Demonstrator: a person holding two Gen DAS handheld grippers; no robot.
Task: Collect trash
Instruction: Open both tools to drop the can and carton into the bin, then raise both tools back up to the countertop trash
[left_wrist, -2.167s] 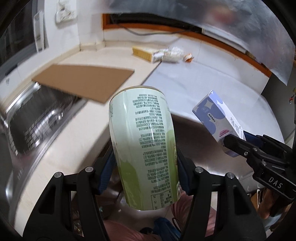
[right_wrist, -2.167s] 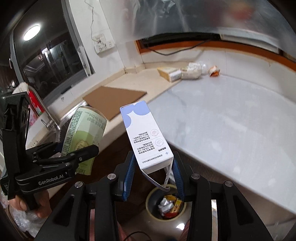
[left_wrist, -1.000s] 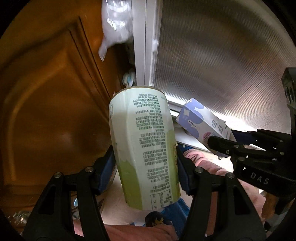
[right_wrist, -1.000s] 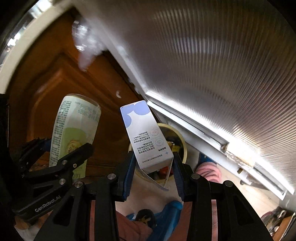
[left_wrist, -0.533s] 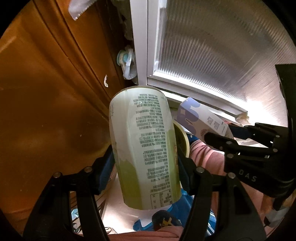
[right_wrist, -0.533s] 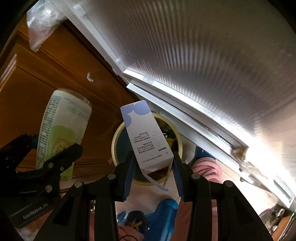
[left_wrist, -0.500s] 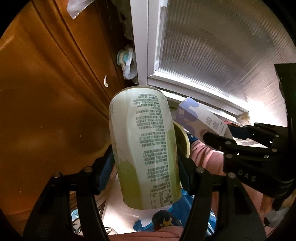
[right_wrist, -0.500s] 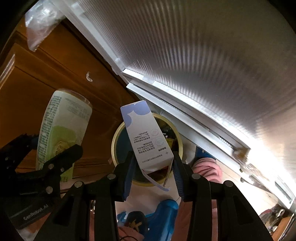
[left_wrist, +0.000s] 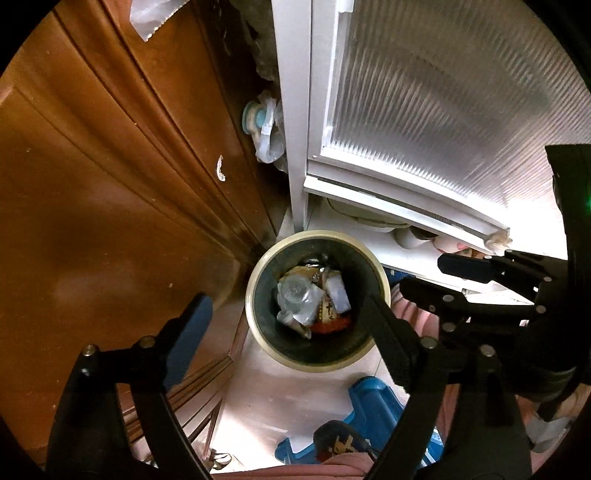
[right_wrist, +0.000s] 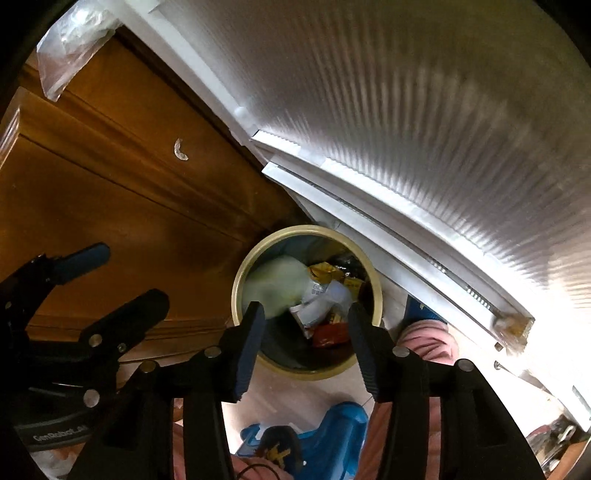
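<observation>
Both grippers hang over a round bin with a cream rim (left_wrist: 255, 280) (right_wrist: 306, 229) standing on the floor. My left gripper (left_wrist: 284, 314) points down at it, its jaws opening with nothing between them. The pale green can (right_wrist: 275, 286) lies blurred inside the bin at the left; the left wrist view shows its silvery end (left_wrist: 295, 295). My right gripper (right_wrist: 306, 325) is also opening and empty. The white and blue carton (left_wrist: 338, 295) (right_wrist: 334, 293) rests among wrappers in the bin. Each gripper shows in the other's view, the right gripper (left_wrist: 461, 278) and the left gripper (right_wrist: 110, 291).
A brown wooden cabinet door (left_wrist: 110, 184) stands left of the bin. A white ribbed panel door (left_wrist: 443, 110) stands to its right. A blue slipper (left_wrist: 373, 413) and a person's pink trouser legs (right_wrist: 428, 336) are below. A plastic bag (left_wrist: 267, 129) is wedged in the gap behind.
Both grippers have opened and let go. The green can and the carton have dropped from the jaws into the bin. The bin now sits closer below.
</observation>
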